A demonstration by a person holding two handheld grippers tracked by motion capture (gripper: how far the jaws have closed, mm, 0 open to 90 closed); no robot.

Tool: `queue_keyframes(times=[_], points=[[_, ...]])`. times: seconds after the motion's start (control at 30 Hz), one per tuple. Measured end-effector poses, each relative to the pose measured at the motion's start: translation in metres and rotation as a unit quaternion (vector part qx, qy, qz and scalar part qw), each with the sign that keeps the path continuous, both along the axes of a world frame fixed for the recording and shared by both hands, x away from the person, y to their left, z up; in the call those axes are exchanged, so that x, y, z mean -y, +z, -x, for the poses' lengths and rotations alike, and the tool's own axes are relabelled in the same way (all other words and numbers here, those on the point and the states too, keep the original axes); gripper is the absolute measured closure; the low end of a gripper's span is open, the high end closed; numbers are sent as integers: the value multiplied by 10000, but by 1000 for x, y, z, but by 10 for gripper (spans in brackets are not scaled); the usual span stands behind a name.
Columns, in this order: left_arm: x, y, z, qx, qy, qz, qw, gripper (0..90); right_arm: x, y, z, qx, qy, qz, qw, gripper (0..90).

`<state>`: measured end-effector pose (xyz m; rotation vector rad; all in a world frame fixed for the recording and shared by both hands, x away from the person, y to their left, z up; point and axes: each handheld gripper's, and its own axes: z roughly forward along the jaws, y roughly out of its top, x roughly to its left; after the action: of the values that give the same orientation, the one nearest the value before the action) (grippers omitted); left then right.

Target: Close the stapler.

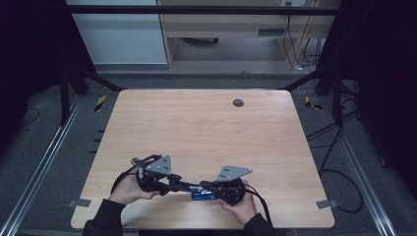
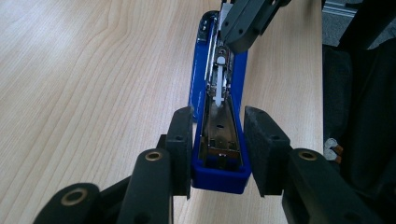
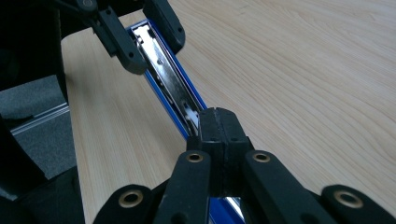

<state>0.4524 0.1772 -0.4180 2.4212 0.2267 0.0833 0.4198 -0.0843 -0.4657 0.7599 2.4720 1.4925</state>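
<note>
Steadying open blue stapler (image 2: 218, 135) at lower centre of table (image 1: 206, 123), left gripper (image 2: 218, 144) half spread around its end; right gripper (image 3: 218, 126) pressed together over metal staple channel (image 3: 168, 79). Reloading seemingly underway; closing left.

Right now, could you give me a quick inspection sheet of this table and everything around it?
Surface: pale wooden table, one round dark cap near the far edge.
Job's things: blue stapler, opened, metal channel showing.
Clutter: nothing seen.
Grippers: left gripper straddles one end of the stapler; right gripper, jaws together, at the channel.
Cables: a black cable trails from the right gripper; more lie on the floor.
Surroundings: grey floor, metal rails, wooden desk behind.
</note>
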Motion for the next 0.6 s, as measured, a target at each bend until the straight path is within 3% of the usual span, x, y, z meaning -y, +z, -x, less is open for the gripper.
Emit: queue_keyframes(times=[0.2,0.6], points=[[1,1,0,-4,0,0,10000,641,-18,-1,-3,26,22,-29,10000,900],[2,3,1,39,30,22,10000,640,-30,-4,-4,21,45,-60,10000,900]])
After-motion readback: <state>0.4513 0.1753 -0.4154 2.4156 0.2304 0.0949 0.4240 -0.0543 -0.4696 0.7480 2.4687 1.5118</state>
